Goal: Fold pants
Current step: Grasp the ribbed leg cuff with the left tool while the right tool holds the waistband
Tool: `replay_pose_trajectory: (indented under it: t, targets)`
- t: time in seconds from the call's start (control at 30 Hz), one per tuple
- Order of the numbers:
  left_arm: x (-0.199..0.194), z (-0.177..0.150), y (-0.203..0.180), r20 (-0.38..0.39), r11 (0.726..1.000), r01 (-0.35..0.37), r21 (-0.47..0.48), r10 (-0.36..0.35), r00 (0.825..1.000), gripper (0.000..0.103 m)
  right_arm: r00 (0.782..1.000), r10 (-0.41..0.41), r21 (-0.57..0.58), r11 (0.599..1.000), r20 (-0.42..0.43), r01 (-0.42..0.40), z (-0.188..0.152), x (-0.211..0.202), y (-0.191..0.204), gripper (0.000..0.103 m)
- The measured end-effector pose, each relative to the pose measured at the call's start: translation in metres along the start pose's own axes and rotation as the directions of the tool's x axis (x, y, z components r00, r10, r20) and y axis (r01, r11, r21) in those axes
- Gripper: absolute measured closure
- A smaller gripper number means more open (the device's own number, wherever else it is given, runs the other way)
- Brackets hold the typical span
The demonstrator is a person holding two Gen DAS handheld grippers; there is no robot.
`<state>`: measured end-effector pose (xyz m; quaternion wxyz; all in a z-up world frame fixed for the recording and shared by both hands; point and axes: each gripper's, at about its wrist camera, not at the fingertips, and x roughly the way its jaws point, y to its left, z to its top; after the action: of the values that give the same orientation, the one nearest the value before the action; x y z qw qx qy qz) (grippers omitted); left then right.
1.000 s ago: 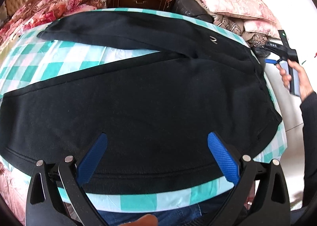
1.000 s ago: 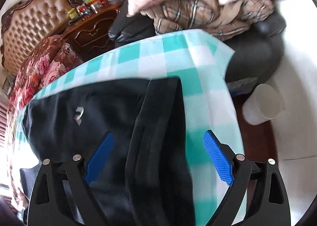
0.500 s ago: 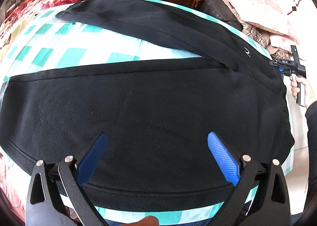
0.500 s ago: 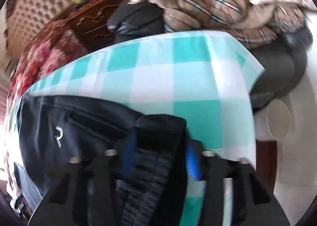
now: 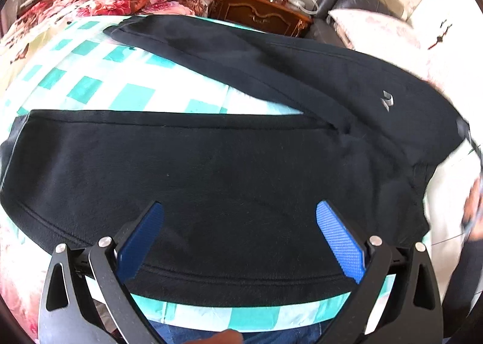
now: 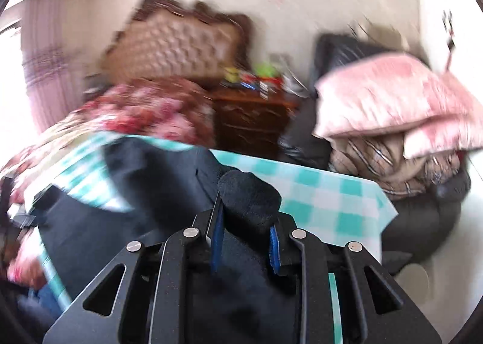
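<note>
Pants (image 5: 226, 169) spread flat on the checked bed cover (image 5: 99, 84), legs toward 9 o'clock. Right gripper (image 6: 246, 241): fingers pinch the waistband, raised to start the fold. Left gripper (image 5: 240, 235): fingers wide, hovering, holding nothing.

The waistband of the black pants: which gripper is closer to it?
Right. The right gripper is clamped on the waistband; the left gripper hovers open over a pant leg.
</note>
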<state>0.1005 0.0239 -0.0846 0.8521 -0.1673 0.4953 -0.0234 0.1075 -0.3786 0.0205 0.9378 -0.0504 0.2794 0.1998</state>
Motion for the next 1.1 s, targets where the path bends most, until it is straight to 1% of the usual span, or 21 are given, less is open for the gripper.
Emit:
replay_pose_trajectory:
  t: [0.07,0.1,0.17,0.2,0.3,0.33,0.37,0.4,0.43,0.47,0.5,0.57,0.6,0.73,0.8,0.83,0.87,0.9,0.93,1.03,1.1]
  targets:
    - [-0.007,0.000,0.009,0.019,0.999,0.025,-0.025,-0.024,1.000,0.002,0.999,0.045,-0.005,0.999,0.008,-0.045,-0.035,-0.026,0.028,0.077]
    - [-0.010,0.002,0.014,0.031,0.999,0.037,-0.037,-0.036,0.999,0.002,0.997,0.071,0.019,0.997,-0.007,-0.071,-0.064,-0.038,0.040,0.077]
    - [-0.012,0.010,0.020,0.053,0.997,0.057,-0.054,-0.054,0.997,0.002,0.995,0.084,0.065,0.995,-0.048,-0.081,-0.095,-0.043,0.048,0.077]
    - [-0.011,0.018,0.023,0.067,0.996,0.068,-0.061,-0.064,0.996,0.002,0.992,0.097,0.121,0.989,-0.078,-0.087,-0.118,-0.044,0.050,0.077]
    - [0.005,0.059,0.025,0.084,0.987,0.134,-0.090,-0.126,0.988,0.004,0.987,0.113,0.256,0.963,-0.110,-0.082,-0.158,-0.035,0.042,0.077]
    - [0.014,0.074,0.025,0.081,0.982,0.153,-0.111,-0.144,0.986,0.007,0.987,0.122,0.282,0.955,-0.105,-0.088,-0.163,-0.033,0.038,0.077]
    - [0.029,0.096,0.027,0.077,0.977,0.161,-0.143,-0.151,0.986,0.016,0.987,0.136,0.311,0.945,-0.088,-0.102,-0.168,-0.035,0.034,0.077]
    - [0.043,0.114,0.029,0.070,0.973,0.156,-0.172,-0.146,0.987,0.026,0.988,0.138,0.329,0.938,-0.074,-0.106,-0.168,-0.037,0.032,0.077]
    - [0.056,0.127,0.034,0.062,0.970,0.146,-0.194,-0.136,0.989,0.031,0.989,0.133,0.329,0.939,-0.071,-0.103,-0.166,-0.037,0.032,0.077]
    - [0.074,0.145,0.045,0.047,0.961,0.130,-0.242,-0.122,0.991,0.041,0.989,0.129,0.327,0.940,-0.070,-0.099,-0.164,-0.038,0.033,0.077]
    - [0.086,0.156,0.054,0.038,0.949,0.137,-0.285,-0.131,0.991,0.047,0.989,0.127,0.326,0.940,-0.071,-0.097,-0.161,-0.038,0.032,0.077]
    - [0.111,0.178,0.069,0.022,0.907,0.203,-0.370,-0.209,0.978,0.047,0.989,0.125,0.319,0.943,-0.076,-0.095,-0.158,-0.038,0.031,0.077]
    - [0.121,0.189,0.072,0.016,0.897,0.211,-0.389,-0.223,0.975,0.047,0.989,0.126,0.318,0.943,-0.081,-0.094,-0.159,-0.037,0.031,0.077]
    - [0.161,0.224,0.076,-0.017,0.879,0.203,-0.433,-0.233,0.972,0.047,0.987,0.133,0.321,0.942,-0.090,-0.098,-0.164,-0.036,0.029,0.077]
    - [0.186,0.233,0.074,-0.081,0.886,0.150,-0.438,-0.205,0.975,0.050,0.987,0.135,0.326,0.940,-0.091,-0.098,-0.163,-0.036,0.027,0.077]
    - [0.194,0.236,0.074,-0.100,0.883,0.136,-0.450,-0.201,0.974,0.057,0.987,0.133,0.326,0.941,-0.092,-0.096,-0.162,-0.036,0.027,0.077]
    - [0.199,0.243,0.072,-0.092,0.883,0.138,-0.448,-0.199,0.976,0.080,0.987,0.129,0.325,0.941,-0.093,-0.093,-0.159,-0.036,0.024,0.077]
    - [0.201,0.249,0.069,-0.093,0.881,0.173,-0.440,-0.236,0.967,0.095,0.988,0.126,0.326,0.941,-0.092,-0.090,-0.156,-0.036,0.022,0.077]
    - [0.197,0.254,0.068,-0.082,0.879,0.193,-0.436,-0.252,0.964,0.095,0.988,0.124,0.329,0.940,-0.087,-0.089,-0.152,-0.036,0.017,0.077]
    - [0.147,0.266,0.059,0.004,0.899,0.250,-0.360,-0.266,0.964,0.097,0.993,0.104,0.353,0.933,-0.064,-0.075,-0.139,-0.037,-0.004,0.077]
    - [0.097,0.263,0.063,0.072,0.893,0.297,-0.339,-0.290,0.954,0.097,0.995,0.096,0.421,0.904,-0.035,-0.072,-0.130,-0.040,-0.026,0.077]
